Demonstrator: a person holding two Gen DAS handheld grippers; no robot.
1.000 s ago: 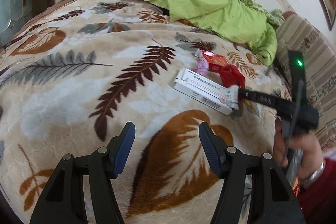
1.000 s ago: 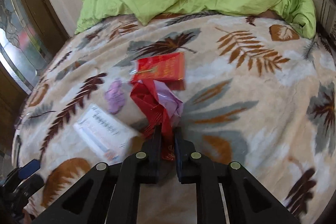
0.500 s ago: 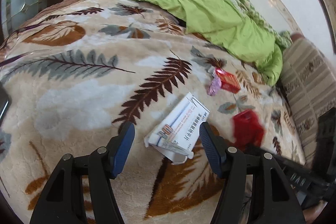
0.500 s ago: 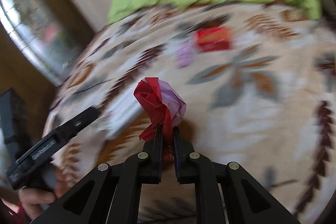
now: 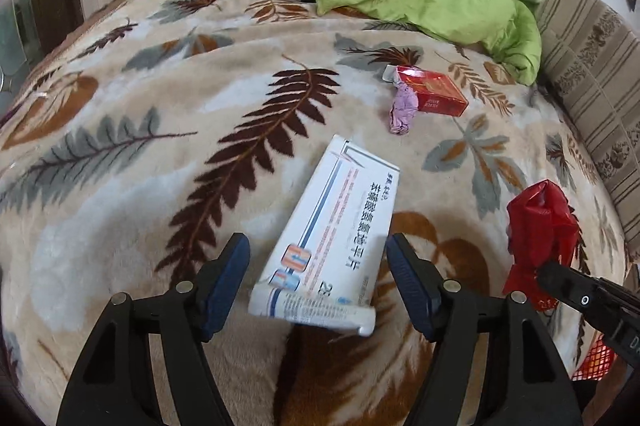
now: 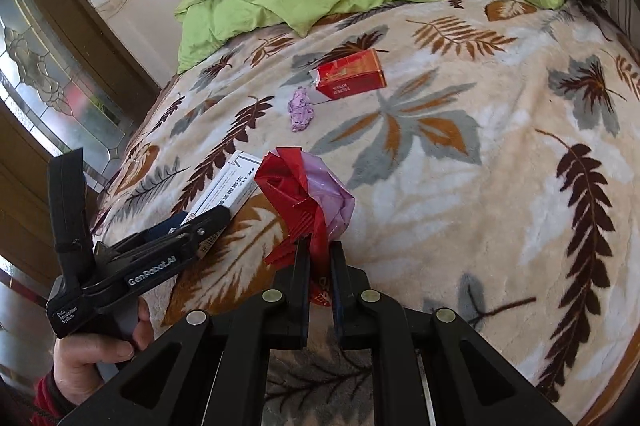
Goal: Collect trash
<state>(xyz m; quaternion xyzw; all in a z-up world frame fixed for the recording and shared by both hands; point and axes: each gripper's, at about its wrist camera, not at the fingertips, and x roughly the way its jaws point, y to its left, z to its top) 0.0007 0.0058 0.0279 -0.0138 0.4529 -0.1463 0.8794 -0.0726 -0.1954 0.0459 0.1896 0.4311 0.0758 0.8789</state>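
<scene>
Left gripper (image 5: 318, 276) is spreading its jaws, the white medicine box (image 5: 336, 226) lying between them on the leaf-print blanket (image 5: 120, 206), blue pads not yet touching it. Right gripper (image 6: 319, 258) is clenched on a crumpled red-and-pink plastic bag (image 6: 304, 194), lifted clear on the near right. Farther off, a red cigarette pack (image 5: 434, 92) and, touching it, a purple wrapper (image 5: 404, 108) wait. One piece in hand, three left, by my count.
</scene>
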